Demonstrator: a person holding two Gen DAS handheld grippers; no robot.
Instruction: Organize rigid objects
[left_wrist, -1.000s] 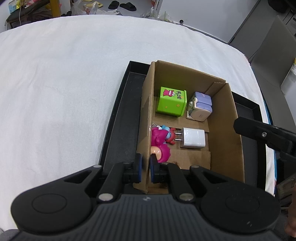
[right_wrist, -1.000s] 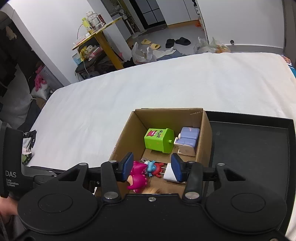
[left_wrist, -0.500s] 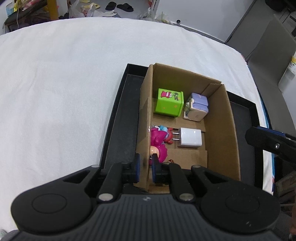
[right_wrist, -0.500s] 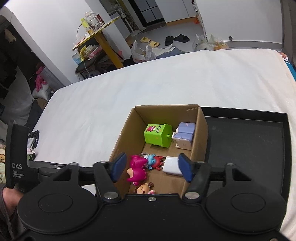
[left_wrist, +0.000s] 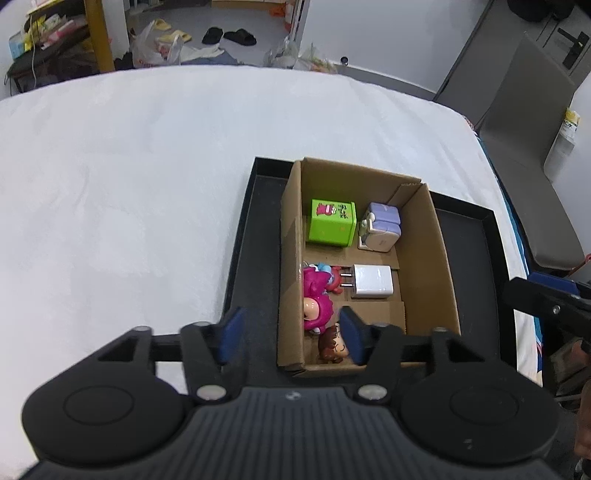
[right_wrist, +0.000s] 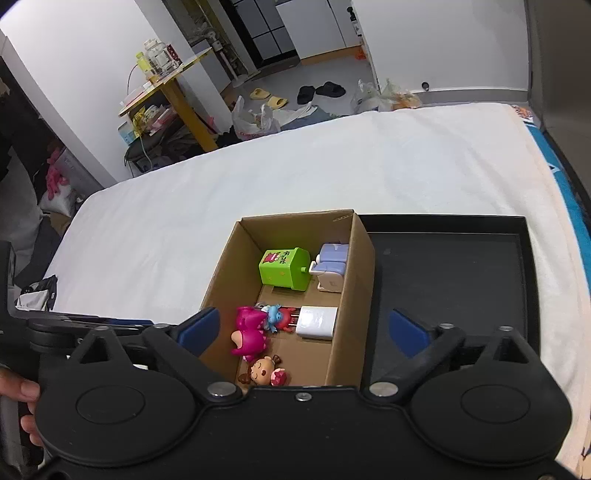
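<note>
A cardboard box (left_wrist: 443, 258) (right_wrist: 354, 277) stands in a black tray (left_wrist: 251, 240) (right_wrist: 450, 280). It holds a green cube (left_wrist: 332, 221) (right_wrist: 284, 267), a lilac adapter (left_wrist: 382, 227) (right_wrist: 332, 264), a white charger (left_wrist: 371, 281) (right_wrist: 317, 321), a magenta toy (left_wrist: 317, 295) (right_wrist: 251, 332) and a brown-haired doll (left_wrist: 334, 343) (right_wrist: 262, 371). My left gripper (left_wrist: 291, 334) hovers over the box's near left corner. Its jaws are opening, and the wall between them is untouched. My right gripper (right_wrist: 303, 329) is opening wide above the box's near end, pressing on nothing.
A white cloth (left_wrist: 129, 184) covers the table around the tray. A grey chair (left_wrist: 528, 147) stands off the right edge. Beyond the far edge are a yellow table (right_wrist: 166, 92), bags and slippers on the floor. A hand (right_wrist: 22, 391) holds the left gripper's handle.
The left jaws, shut on the box's near left wall, have let go and the gripper has risen. The right jaws have spread wide. The doll now shows at the box's near end.
</note>
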